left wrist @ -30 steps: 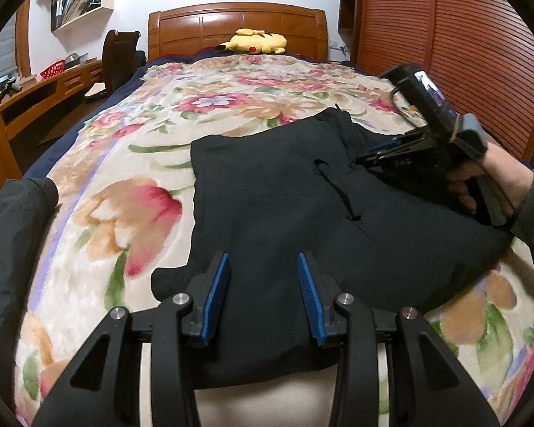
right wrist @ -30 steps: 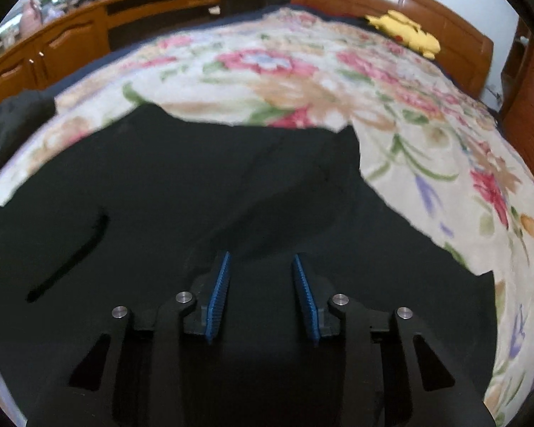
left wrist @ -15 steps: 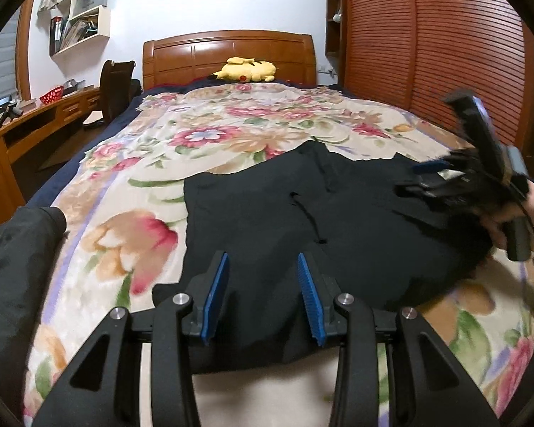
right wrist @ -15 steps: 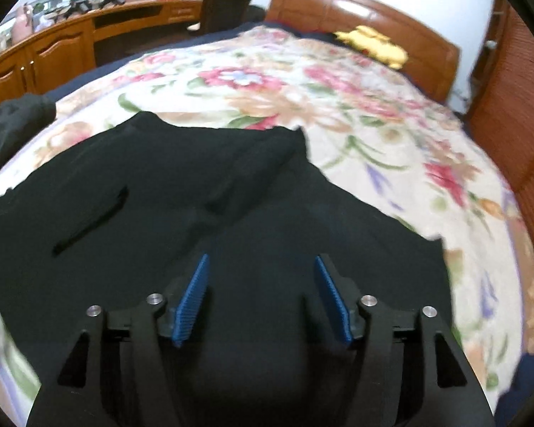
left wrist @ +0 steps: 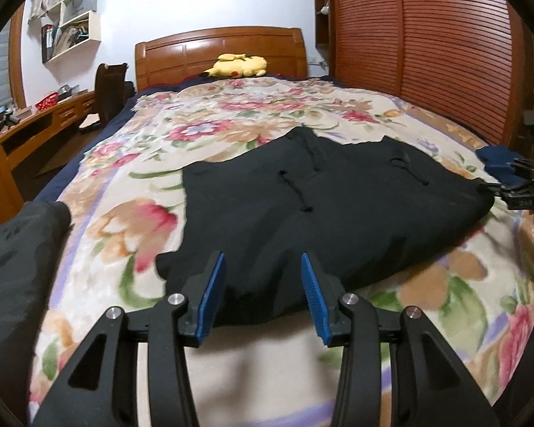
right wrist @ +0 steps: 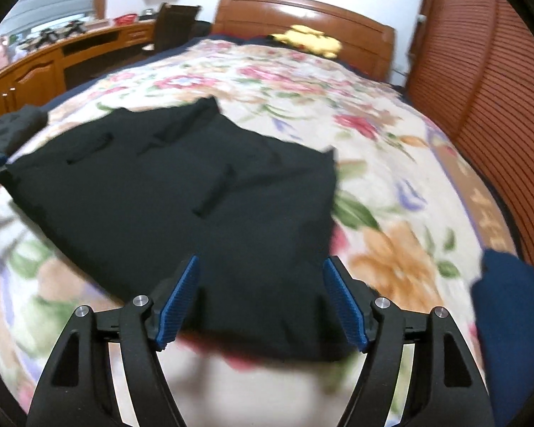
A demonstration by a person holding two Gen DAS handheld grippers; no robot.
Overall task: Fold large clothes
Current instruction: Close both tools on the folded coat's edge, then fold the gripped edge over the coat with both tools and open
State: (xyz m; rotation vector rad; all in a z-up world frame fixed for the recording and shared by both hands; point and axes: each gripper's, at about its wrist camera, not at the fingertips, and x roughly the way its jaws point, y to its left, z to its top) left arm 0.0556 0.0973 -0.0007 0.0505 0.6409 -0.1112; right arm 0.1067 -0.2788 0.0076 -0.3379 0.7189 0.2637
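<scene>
— Nearest the left wrist camera, what do you see?

— Closest of all, the left gripper [left wrist: 263, 295] with its blue pads spread apart, holding nothing. It hangs just over the near hem of a black garment [left wrist: 302, 213], likely shorts or a folded pair of trousers, going by the drawstrings.

— And where does that garment lie?

— Flat on a floral blanket [left wrist: 131, 220] that covers the bed, roughly across its middle. Two thin black cords rest on top of the cloth. At its right edge the right gripper [left wrist: 516, 185] comes in, right up against the fabric — whether it touches, I cannot tell from this side.

— What about the right wrist view?

— There the right gripper [right wrist: 261, 297] is released too, fingers wide, nothing between them. The black garment [right wrist: 181, 192] spreads out ahead and to the left; its near edge sits under the fingers. That view is blurred, so contact is unclear.

— Anything beside the blanket?

— A dark bundle of cloth [left wrist: 14, 259] at the left edge, and a navy blue piece [right wrist: 509, 313] at the lower right of the right view.

— Farther back?

— A yellow plush toy [left wrist: 240, 66] against the wooden headboard [left wrist: 220, 49], a wooden desk [left wrist: 25, 131] with a dark chair [left wrist: 110, 89] on the left, and slatted wooden doors [left wrist: 427, 42] on the right.
</scene>
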